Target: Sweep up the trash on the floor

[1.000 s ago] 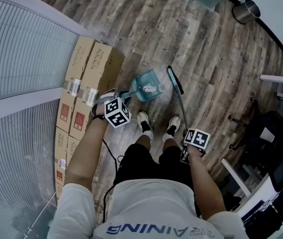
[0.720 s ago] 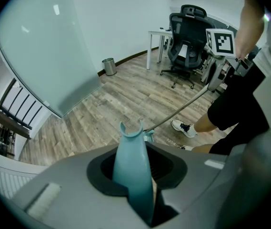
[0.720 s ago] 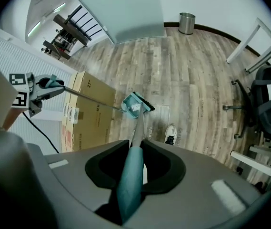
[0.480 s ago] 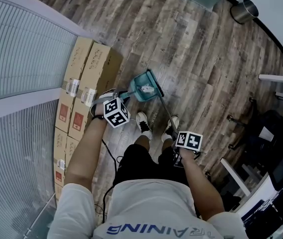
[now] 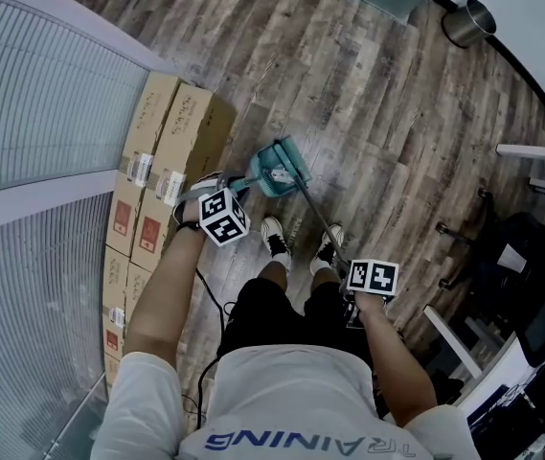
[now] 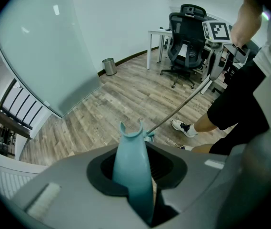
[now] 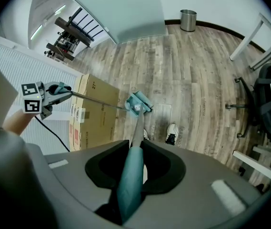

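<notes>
Teal dustpan (image 5: pixel 278 171): on the wooden floor (image 5: pixel 377 94), just beyond the left tongs, at the far end of its long handle.
Left tongs (image 6: pixel 134 175): clamped on the dustpan's teal handle, pointing steeply down.
Right tongs (image 7: pixel 131 175): clamped on the teal grip of the broom (image 5: pixel 322 223); its thin pole slants away from them to the dustpan.
Trash (image 5: pixel 282 173): pale scraps inside the dustpan, ahead of both tongs.
Shoes (image 5: pixel 274 235): between the two tongs, just short of the dustpan.
Cardboard boxes (image 5: pixel 171 156): stacked on the outer side of the left tongs.
Metal bin (image 5: pixel 473 19): far beyond the right tongs.
</notes>
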{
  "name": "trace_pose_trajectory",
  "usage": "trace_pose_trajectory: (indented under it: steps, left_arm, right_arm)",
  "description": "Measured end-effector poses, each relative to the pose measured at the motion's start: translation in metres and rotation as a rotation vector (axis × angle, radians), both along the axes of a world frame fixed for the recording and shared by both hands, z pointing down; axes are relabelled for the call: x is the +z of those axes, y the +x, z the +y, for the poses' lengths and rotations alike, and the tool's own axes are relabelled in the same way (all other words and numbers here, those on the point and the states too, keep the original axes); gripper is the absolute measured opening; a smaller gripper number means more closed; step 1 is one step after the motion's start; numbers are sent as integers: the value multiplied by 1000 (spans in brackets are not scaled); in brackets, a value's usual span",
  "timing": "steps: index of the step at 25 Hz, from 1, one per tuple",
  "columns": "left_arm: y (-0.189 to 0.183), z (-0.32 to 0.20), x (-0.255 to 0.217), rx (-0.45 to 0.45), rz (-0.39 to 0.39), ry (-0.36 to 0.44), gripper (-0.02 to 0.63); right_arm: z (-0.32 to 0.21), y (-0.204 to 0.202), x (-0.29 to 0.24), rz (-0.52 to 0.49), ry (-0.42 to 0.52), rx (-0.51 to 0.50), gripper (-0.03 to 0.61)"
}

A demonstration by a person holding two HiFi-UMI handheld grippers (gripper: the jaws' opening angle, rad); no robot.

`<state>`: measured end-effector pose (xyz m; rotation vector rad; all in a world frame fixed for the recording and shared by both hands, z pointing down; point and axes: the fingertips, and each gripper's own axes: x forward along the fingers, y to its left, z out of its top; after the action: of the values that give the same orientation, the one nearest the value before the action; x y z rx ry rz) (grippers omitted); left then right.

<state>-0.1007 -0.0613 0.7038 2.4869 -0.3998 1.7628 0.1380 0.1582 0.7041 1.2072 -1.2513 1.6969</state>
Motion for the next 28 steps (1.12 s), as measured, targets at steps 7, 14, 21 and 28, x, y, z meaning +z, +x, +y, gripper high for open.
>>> trace_pose_trajectory:
  steps: [7, 14, 21, 28]
  left_arm:
    - [-9, 3, 2, -21, -14, -48, 147]
    - [-1, -17, -34, -168, 108, -13, 273]
    - [8, -23, -104, -313, 247, 99, 272]
    - [27, -27, -189, -499, 463, 237, 232]
  right_arm:
    - [-9, 39, -14, 12, 37, 70, 109]
    - [-36, 81, -35, 2, 150, 176, 109]
    - [-48, 96, -53, 20, 182, 187, 109]
    - [-69, 105, -66, 13, 212, 163, 109]
